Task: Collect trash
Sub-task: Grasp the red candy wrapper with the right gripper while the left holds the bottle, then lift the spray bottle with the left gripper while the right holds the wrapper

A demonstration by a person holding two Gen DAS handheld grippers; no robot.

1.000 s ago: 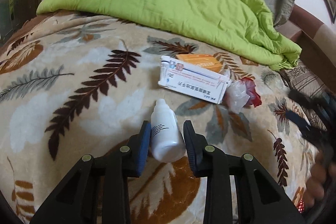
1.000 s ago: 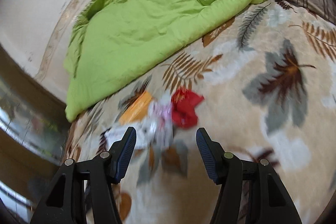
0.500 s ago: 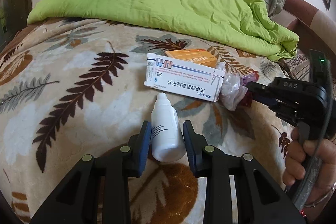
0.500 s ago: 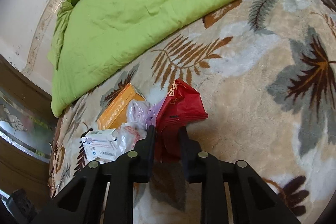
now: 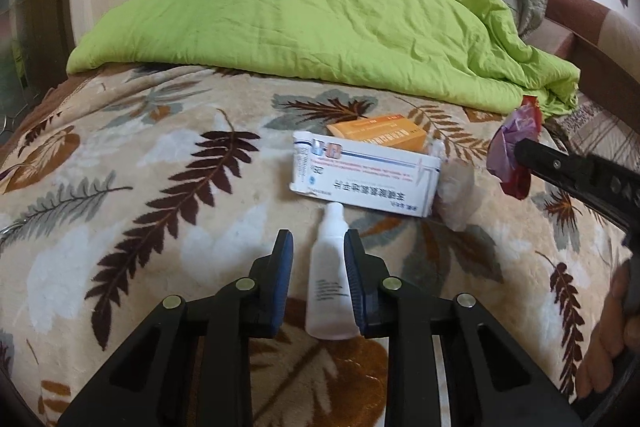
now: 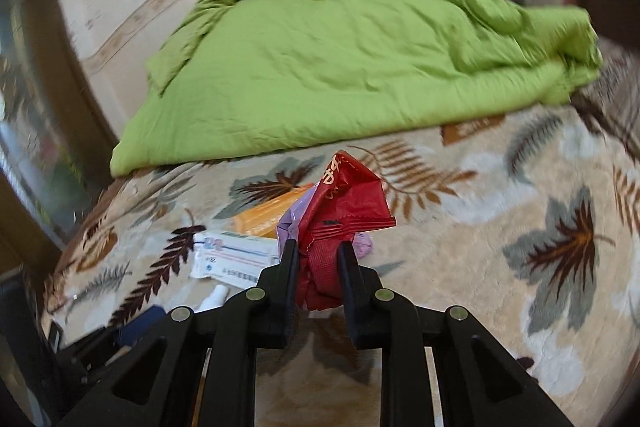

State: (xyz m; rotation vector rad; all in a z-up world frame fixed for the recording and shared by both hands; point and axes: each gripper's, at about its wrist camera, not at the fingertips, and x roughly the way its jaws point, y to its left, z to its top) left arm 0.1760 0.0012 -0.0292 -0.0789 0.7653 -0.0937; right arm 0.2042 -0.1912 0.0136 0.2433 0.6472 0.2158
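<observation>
A: How many boxes lie on the bed (image 5: 120,227)?
B: Two: one white box (image 5: 366,179), one orange box (image 5: 378,135).
A: And the hands' tools?
B: The right gripper (image 6: 318,255) jaws squeeze one red wrapper (image 6: 344,211), lifted up. The left gripper (image 5: 319,253) jaws sit apart around one white bottle (image 5: 330,283).

Your blanket (image 5: 120,211): plush, fuzzy cloth.
Your quilt (image 5: 320,19): matt, wrinkled cloth.
Your bottle (image 5: 330,283): smooth white plastic.
Your wrapper (image 6: 344,211): glossy, crinkled red foil.
Your box (image 5: 368,179): smooth cardboard.
</observation>
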